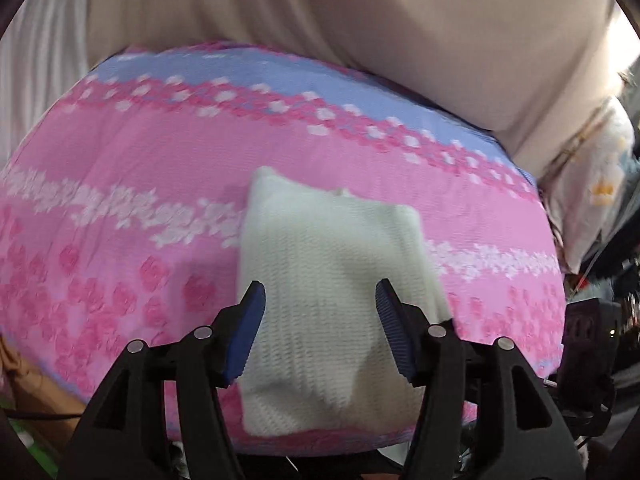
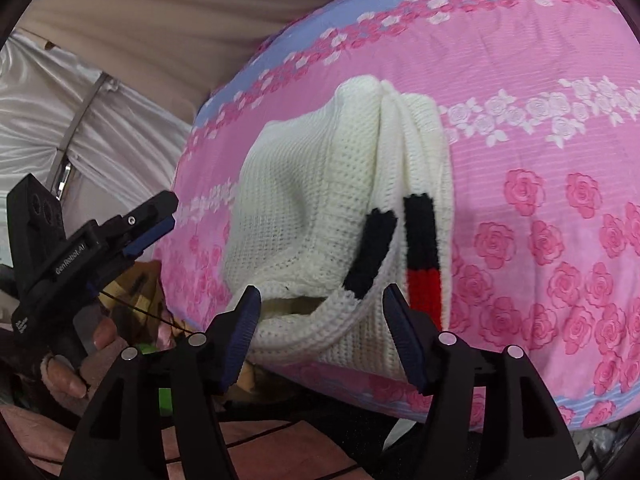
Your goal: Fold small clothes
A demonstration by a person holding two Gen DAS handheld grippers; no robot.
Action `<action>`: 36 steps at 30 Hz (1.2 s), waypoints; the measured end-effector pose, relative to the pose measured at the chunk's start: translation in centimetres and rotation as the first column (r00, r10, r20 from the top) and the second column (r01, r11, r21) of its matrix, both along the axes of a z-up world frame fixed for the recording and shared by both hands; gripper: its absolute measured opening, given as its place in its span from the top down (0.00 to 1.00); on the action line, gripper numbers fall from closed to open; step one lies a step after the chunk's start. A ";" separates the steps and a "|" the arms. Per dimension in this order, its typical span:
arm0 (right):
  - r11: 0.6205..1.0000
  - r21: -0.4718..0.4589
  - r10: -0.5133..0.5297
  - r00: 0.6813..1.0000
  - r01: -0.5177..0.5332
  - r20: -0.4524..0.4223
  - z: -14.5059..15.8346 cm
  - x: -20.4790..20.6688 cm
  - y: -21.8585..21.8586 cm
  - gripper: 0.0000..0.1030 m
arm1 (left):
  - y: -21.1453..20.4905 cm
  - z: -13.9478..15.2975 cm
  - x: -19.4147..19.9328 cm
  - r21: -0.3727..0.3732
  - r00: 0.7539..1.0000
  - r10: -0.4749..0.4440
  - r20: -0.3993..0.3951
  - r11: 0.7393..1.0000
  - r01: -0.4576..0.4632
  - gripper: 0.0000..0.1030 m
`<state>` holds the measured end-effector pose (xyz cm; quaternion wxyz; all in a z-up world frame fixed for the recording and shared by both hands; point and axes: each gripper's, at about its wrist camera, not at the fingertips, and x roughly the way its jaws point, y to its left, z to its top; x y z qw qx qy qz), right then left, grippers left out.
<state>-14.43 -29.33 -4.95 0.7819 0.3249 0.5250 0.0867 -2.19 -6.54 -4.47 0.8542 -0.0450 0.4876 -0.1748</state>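
The cream-white knitted garment [image 2: 320,216], ribbed and marked with black and red stripes [image 2: 420,248], lay folded into a compact bundle on the pink rose-printed bedsheet [image 2: 540,160] with its pale blue border, near the edge closest to the person. Its layers were stacked along one side, which suggested the folding was largely done and the bundle had been set down to rest flat.

The right gripper [image 2: 320,332] hung just above the garment's near end, its blue ribbed pads apart and pressing on nothing; the knit showed between them but was released. In its own view the left gripper [image 1: 318,332] likewise stood with jaws spread over the cloth, gripping nothing. From the right view it sat off the bed's corner, held by a hand [image 2: 76,364].

Both claws apart probably meant the garment was being left as placed, or that a fresh hold for a last tidy fold was being lined up.
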 end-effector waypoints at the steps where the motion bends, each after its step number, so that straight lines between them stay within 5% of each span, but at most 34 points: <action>1: 1.000 -0.006 0.010 1.000 -0.010 -0.011 -0.2 0.4 0.3 0.39 | 0.3 -0.2 -0.1 -0.005 1.000 0.018 -0.012 1.000 -0.018 0.45; 2: 0.999 -0.023 0.022 0.999 -0.023 -0.027 -0.5 0.8 0.5 0.39 | 1.0 -0.6 -0.1 -0.010 0.999 0.042 -0.030 0.999 -0.042 0.40; 3: 0.999 -0.038 0.034 0.999 -0.035 -0.031 -0.5 0.4 0.8 0.53 | 1.0 -1.2 -0.3 -0.011 0.997 0.057 -0.042 0.998 -0.057 0.40; 5: 0.997 -0.047 0.055 0.997 -0.057 -0.047 -1.4 0.8 1.0 0.93 | 1.5 -1.9 -0.6 -0.016 0.995 0.076 -0.065 0.997 -0.077 0.40; 9: 0.994 0.098 -0.056 0.998 0.053 0.026 0.3 -1.7 -2.1 0.93 | 2.3 -1.7 -1.0 -0.015 0.994 0.083 -0.069 0.996 -0.084 0.40; 11: 0.997 0.038 -0.072 0.997 0.073 -0.032 -1.2 -2.9 -3.3 0.93 | 2.3 -2.1 -0.9 -0.011 0.994 0.069 -0.081 0.997 -0.070 0.39; 13: 0.988 -0.152 -0.054 0.984 0.028 -0.168 -4.3 -3.6 -3.4 0.88 | 2.1 -2.9 -0.8 -0.017 0.991 0.053 -0.119 0.998 -0.056 0.39; 16: 0.984 -0.164 -0.082 0.992 0.066 -0.092 -2.0 -4.4 -2.8 0.83 | 2.2 -3.4 -1.1 -0.015 0.989 0.037 -0.145 0.999 -0.039 0.39; 17: 0.986 -0.139 -0.093 0.995 0.088 -0.025 -0.1 -4.3 -2.4 0.79 | 2.3 -3.3 -1.3 -0.017 0.990 0.031 -0.140 0.999 -0.034 0.39; 20: 0.992 -0.100 -0.068 0.995 0.075 0.076 3.1 -2.8 -0.7 0.37 | 2.5 -3.6 -1.4 -0.011 0.988 0.025 -0.154 1.000 -0.027 0.39; 21: 0.994 -0.092 -0.046 0.994 0.055 0.097 3.5 -2.0 -0.1 0.36 | 2.4 -3.9 -1.4 -0.010 0.986 0.024 -0.167 1.000 -0.026 0.39; 25: 1.000 -0.008 -0.029 0.999 0.029 0.039 0.4 2.4 0.4 0.36 | 1.6 -4.0 -2.0 -0.006 0.985 0.000 -0.170 1.000 -0.001 0.38; 26: 1.000 -0.012 -0.022 0.999 0.022 -0.024 -1.6 3.5 0.6 0.45 | 1.4 -4.0 -2.2 -0.002 0.985 -0.008 -0.171 1.000 0.007 0.37; 27: 1.000 -0.025 -0.001 0.998 0.000 -0.062 -2.8 4.0 0.8 0.80 | 1.2 -4.1 -2.3 0.007 0.985 -0.015 -0.173 1.000 0.016 0.36; 30: 0.999 0.028 -0.029 0.998 0.028 0.054 0.7 3.4 -0.1 0.81 | 1.1 -3.6 -3.0 0.012 0.988 -0.023 -0.152 1.000 0.025 0.36; 33: 0.997 -0.053 -0.057 0.993 0.063 0.105 3.1 3.0 -2.1 0.81 | 1.2 -3.4 -3.3 0.009 0.990 -0.031 -0.137 0.999 0.032 0.36; 36: 0.978 -0.204 0.023 0.998 -0.033 -0.055 -2.4 4.1 -2.9 0.76 | 1.2 -4.7 -3.1 -0.018 0.981 -0.026 -0.194 1.000 0.024 0.36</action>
